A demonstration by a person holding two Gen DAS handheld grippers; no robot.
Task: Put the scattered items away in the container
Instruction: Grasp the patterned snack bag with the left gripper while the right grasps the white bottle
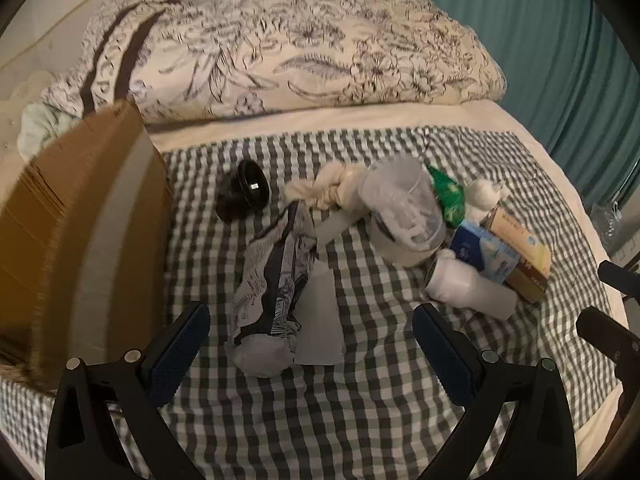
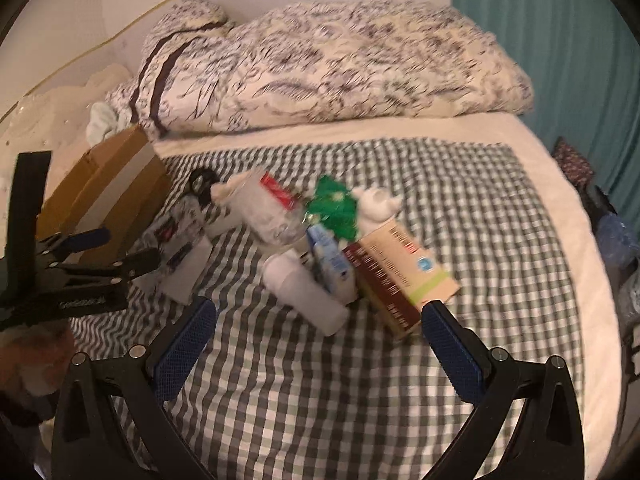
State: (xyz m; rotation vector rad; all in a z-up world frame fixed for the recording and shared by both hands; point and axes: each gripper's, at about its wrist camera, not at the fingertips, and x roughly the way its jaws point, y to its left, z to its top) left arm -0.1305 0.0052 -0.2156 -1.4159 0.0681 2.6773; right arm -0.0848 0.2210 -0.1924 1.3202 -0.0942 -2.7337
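Note:
Scattered items lie on a checked cloth on the bed. In the left wrist view my left gripper (image 1: 312,326) is open, its jaws either side of a crumpled printed bag (image 1: 276,276) with a white sheet (image 1: 320,320) beside it. A cardboard box (image 1: 80,216) stands at the left. Beyond lie a black round object (image 1: 244,194), a knotted rope (image 1: 320,188), a clear cup (image 1: 404,204), a white bottle (image 1: 464,286) and cartons (image 1: 516,256). My right gripper (image 2: 318,322) is open, just short of the white bottle (image 2: 304,290) and a brown carton (image 2: 396,276).
A floral duvet (image 1: 312,48) is heaped at the back of the bed. A teal curtain (image 1: 560,40) hangs at the right. A green packet (image 2: 332,208) and a white soft toy (image 2: 376,204) lie among the pile. The left gripper shows in the right wrist view (image 2: 120,248).

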